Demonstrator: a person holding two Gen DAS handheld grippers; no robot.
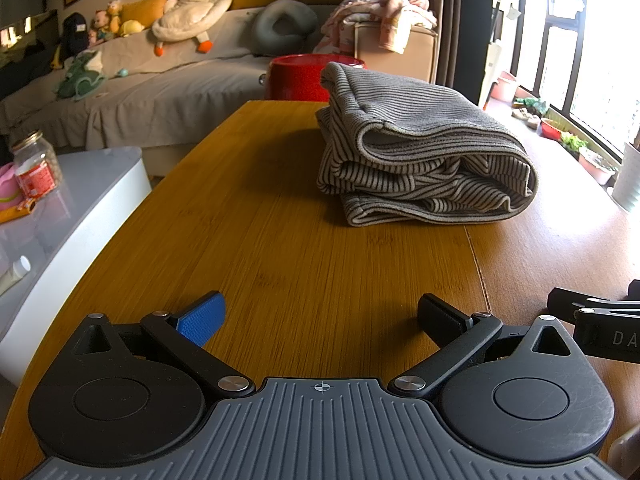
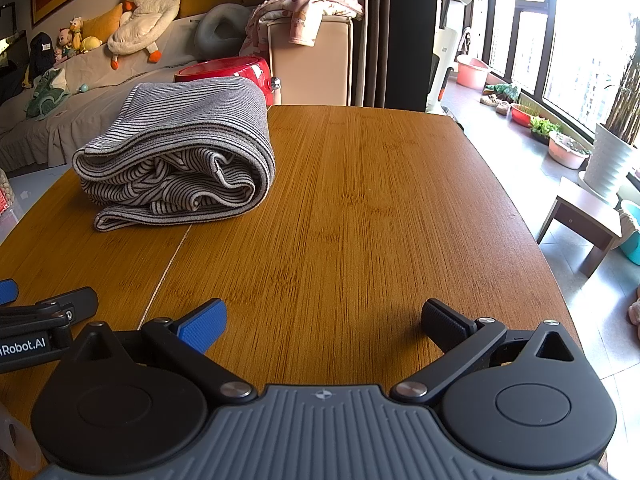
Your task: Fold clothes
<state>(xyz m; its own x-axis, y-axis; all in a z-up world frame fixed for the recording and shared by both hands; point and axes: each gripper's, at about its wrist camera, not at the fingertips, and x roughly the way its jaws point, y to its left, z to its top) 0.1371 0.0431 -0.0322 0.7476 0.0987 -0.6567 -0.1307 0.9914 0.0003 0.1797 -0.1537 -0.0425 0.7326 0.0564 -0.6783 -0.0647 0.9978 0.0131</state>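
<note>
A grey striped garment [image 1: 420,148] lies folded into a thick bundle on the wooden table [image 1: 280,240], toward its far side. In the right wrist view the same striped garment [image 2: 180,152] sits at the left of the table [image 2: 360,220]. My left gripper [image 1: 320,312] hovers low over the near part of the table, open, nothing between its blue and black fingers. My right gripper [image 2: 324,316] is beside it, also open and empty. Both stand well short of the garment. Each gripper's side shows at the edge of the other's view.
A red round stool [image 1: 312,76] stands beyond the table's far edge. A sofa [image 1: 160,72] with plush toys runs along the back. Pink clothes [image 2: 316,4] drape a beige box. A grey side table with a jar [image 1: 36,168] is left; plants and basins line the window at right.
</note>
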